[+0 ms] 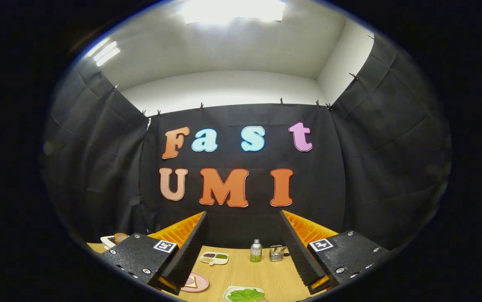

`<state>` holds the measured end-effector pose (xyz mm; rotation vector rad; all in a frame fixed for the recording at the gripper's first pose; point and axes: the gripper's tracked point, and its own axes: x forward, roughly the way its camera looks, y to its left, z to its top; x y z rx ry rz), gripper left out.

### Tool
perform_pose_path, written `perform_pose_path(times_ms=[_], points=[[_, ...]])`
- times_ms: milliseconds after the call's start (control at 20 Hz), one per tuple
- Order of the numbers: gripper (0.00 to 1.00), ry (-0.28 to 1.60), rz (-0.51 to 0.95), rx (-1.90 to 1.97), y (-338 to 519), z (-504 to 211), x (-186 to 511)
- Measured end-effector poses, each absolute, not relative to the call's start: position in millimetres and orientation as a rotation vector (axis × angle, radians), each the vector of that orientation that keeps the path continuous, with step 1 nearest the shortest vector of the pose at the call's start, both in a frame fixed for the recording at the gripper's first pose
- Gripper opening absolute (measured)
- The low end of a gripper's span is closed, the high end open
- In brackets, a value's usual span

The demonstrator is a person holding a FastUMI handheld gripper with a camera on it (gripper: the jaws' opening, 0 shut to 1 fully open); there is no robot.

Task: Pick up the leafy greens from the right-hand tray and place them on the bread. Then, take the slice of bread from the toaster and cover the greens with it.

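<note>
My gripper (pixel 243 251) is held high above the wooden table (pixel 262 274), its fingers wide apart with nothing between them. Below and between the fingers, close in, lie the leafy greens (pixel 245 295) on a white tray (pixel 229 292). To the left of that tray, partly hidden by the left finger, a pink plate (pixel 201 283) carries a slice of bread (pixel 191 282). A small metal rack that may be the toaster (pixel 278 253) stands at the far side of the table, just inside the right finger; I cannot see bread in it.
A white divided dish (pixel 214 258) with dark and green contents sits at the far middle of the table. A small bottle (pixel 256 251) with green liquid stands beside the metal rack. Beyond the left finger is a white tray (pixel 109 240) with a brown item (pixel 120 237).
</note>
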<state>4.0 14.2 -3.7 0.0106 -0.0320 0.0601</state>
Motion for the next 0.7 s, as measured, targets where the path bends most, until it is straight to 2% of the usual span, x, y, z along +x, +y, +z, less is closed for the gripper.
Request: perform_pose_path(times_ms=[300, 700], points=[[0.99, -0.038, 0.116, 0.013, 20.7, -25.4, 8.9], [0.99, 0.064, 0.307, -0.058, 39.3, -69.9, 4.0]])
